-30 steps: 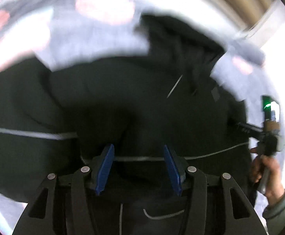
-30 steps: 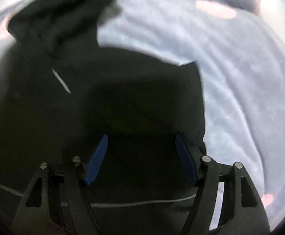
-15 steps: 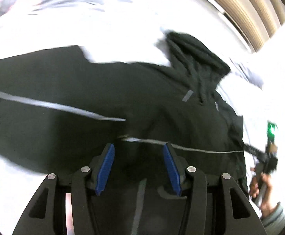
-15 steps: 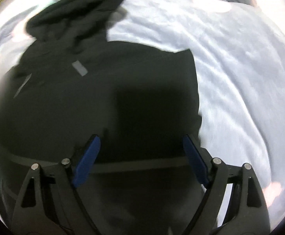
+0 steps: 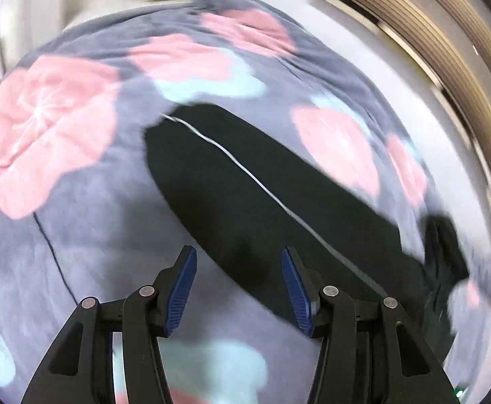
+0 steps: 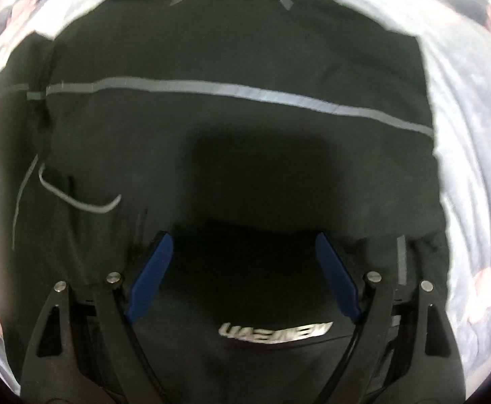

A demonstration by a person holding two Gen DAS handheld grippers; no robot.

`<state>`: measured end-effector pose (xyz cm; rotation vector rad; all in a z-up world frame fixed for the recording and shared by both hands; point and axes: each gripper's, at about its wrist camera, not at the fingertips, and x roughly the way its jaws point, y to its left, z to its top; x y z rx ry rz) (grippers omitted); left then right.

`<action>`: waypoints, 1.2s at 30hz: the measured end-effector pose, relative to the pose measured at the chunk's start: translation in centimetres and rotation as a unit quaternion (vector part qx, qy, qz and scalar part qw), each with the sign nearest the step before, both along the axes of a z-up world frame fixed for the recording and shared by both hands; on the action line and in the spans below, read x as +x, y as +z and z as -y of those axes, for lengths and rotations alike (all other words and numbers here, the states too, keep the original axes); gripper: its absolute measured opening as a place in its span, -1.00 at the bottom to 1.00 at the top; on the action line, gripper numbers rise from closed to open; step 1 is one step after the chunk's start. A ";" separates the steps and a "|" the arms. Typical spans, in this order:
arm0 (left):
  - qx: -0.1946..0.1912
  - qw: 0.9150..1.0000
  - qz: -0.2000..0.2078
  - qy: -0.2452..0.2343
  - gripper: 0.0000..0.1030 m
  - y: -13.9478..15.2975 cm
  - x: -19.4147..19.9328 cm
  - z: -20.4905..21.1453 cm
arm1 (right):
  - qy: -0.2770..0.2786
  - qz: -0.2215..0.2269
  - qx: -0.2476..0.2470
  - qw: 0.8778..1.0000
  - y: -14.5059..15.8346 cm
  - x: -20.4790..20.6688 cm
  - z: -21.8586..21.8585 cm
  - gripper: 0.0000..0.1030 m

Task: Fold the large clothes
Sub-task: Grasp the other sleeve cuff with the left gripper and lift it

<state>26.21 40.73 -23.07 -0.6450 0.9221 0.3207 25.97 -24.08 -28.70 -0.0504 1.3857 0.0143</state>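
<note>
The left tool (image 5: 238,289) is wide open and empty; the black sleeve (image 5: 262,188) runs diagonally from centre to right. The right tool (image 6: 242,279), also open, hovers over the jacket (image 6: 232,128).

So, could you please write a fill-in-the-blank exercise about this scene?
1. The black jacket with the grey reflective stripe lies on a grey blanket with ____ flowers.
2. Both the left hand-held gripper and the right hand-held gripper are ____.
3. The pads on the fingers are ____.

Missing words: pink; open; blue
</note>
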 end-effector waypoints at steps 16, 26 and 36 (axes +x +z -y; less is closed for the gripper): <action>-0.127 0.986 0.018 0.106 0.19 -9.4 6.0 -11.3 | -0.020 -0.044 -0.016 0.999 -6.7 4.9 -0.8 0.88; -0.092 0.992 0.065 0.063 -0.67 -6.9 7.0 -9.3 | -0.018 -0.043 -0.015 0.999 -7.9 4.3 0.1 0.93; -0.015 0.988 0.146 -0.054 -0.74 4.5 4.1 0.1 | -0.018 -0.044 0.005 0.999 -5.0 0.9 1.7 0.79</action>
